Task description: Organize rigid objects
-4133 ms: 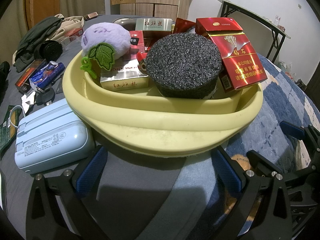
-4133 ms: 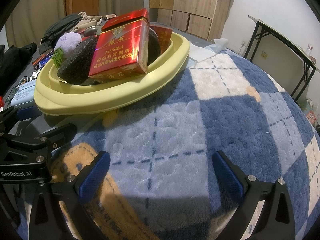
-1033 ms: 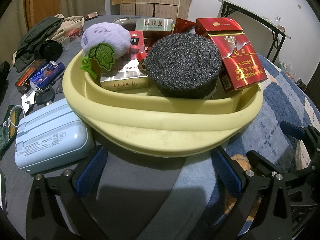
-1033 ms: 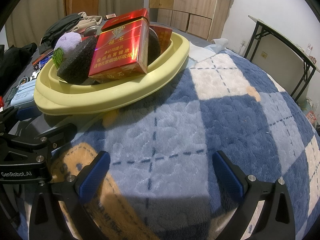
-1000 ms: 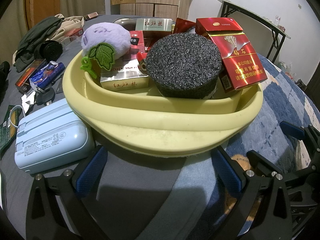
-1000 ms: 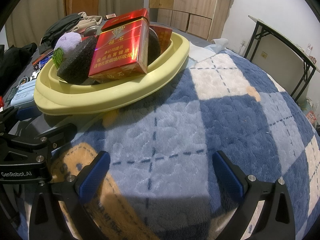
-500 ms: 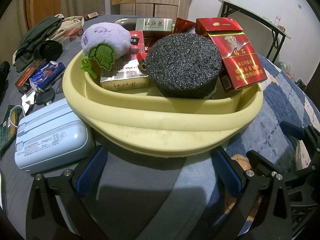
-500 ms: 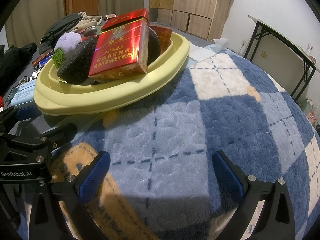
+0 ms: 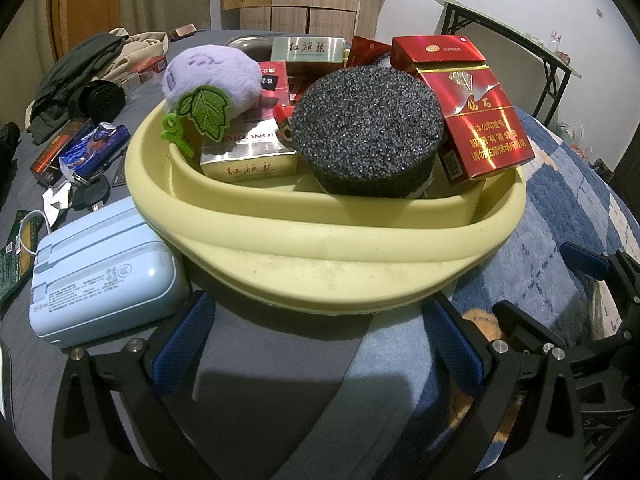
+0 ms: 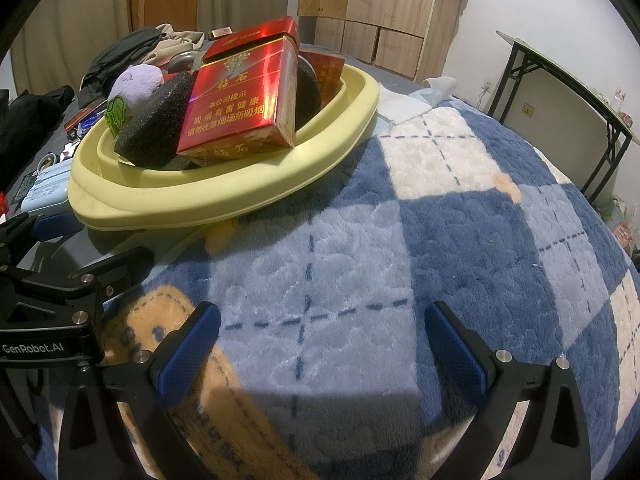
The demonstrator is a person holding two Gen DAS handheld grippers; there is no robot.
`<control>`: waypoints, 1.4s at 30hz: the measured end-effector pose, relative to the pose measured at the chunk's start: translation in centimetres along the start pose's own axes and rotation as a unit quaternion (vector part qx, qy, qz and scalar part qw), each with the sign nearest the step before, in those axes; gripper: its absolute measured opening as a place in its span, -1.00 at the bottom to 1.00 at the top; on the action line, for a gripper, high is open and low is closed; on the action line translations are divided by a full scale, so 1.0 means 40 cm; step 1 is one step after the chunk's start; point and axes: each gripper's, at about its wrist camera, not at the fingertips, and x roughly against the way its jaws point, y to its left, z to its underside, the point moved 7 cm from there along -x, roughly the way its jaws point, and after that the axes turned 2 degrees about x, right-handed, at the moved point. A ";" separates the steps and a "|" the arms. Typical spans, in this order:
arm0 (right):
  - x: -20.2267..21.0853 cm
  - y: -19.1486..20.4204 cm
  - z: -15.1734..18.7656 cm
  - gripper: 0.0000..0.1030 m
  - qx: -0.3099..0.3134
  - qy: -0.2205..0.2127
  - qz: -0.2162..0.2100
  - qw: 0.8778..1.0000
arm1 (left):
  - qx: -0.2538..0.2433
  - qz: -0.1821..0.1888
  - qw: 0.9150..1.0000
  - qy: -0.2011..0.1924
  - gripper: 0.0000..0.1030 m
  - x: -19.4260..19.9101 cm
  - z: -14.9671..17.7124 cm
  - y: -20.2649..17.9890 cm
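A pale yellow oval plastic basin [image 9: 320, 248] is sitting on the bed, straddling a grey sheet [image 9: 256, 364] and a blue and white checked fleece blanket [image 10: 460, 240], and it is holding the gathered items. Inside it, a black round foam sponge [image 9: 368, 128] is lying at the front, a shiny red cigarette pack [image 9: 476, 120] is leaning tilted against the basin's right side, a gold and white flat cigarette box [image 9: 248, 160] is lying to the left, and a lilac plush toy with a green felt leaf [image 9: 212, 76] is resting on top of that box; further boxes are standing behind, though their exact footing is hard to tell. A light blue rounded plastic case [image 9: 100, 284] is lying just beside the basin's left rim. The left gripper [image 9: 316, 340] is hovering before the basin with its blue-padded fingers spread wide, grasping nothing. The right gripper [image 10: 320, 340] is hanging over the blanket, its fingers likewise parted and empty.
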 end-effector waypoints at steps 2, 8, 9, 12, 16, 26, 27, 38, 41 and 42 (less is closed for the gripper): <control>0.000 0.000 0.000 0.99 0.000 0.000 0.000 1.000 | 0.000 0.000 1.000 0.000 1.00 0.000 0.000 0.000; 0.000 0.000 0.000 0.99 0.000 0.000 0.000 1.000 | 0.000 0.000 1.000 0.000 1.00 0.000 0.000 0.000; 0.000 0.000 0.000 0.99 0.000 0.000 0.000 1.000 | 0.000 0.000 1.000 0.000 1.00 0.000 0.001 0.000; 0.000 0.001 0.000 0.99 0.000 0.000 0.000 1.000 | 0.000 0.000 1.000 0.000 1.00 0.000 0.000 0.000; 0.000 0.000 0.000 0.99 0.000 0.000 0.000 1.000 | 0.000 0.000 1.000 0.000 1.00 0.000 0.000 0.000; 0.000 0.001 0.000 0.99 0.000 0.000 0.000 1.000 | 0.000 0.000 1.000 0.000 1.00 0.000 0.001 0.001; 0.000 0.000 0.000 0.99 0.000 0.000 0.000 1.000 | 0.000 0.000 1.000 0.000 1.00 0.000 0.000 0.000; -0.003 -0.004 -0.003 0.99 0.001 0.000 0.001 1.000 | 0.000 0.001 1.000 -0.001 1.00 -0.007 -0.004 -0.004; -0.003 -0.005 -0.004 0.99 0.000 -0.001 0.000 1.000 | 0.000 0.001 1.000 -0.001 1.00 -0.005 -0.003 -0.003; 0.000 -0.004 -0.002 0.99 -0.001 0.000 -0.001 1.000 | 0.001 0.000 1.000 0.000 1.00 -0.004 -0.004 -0.004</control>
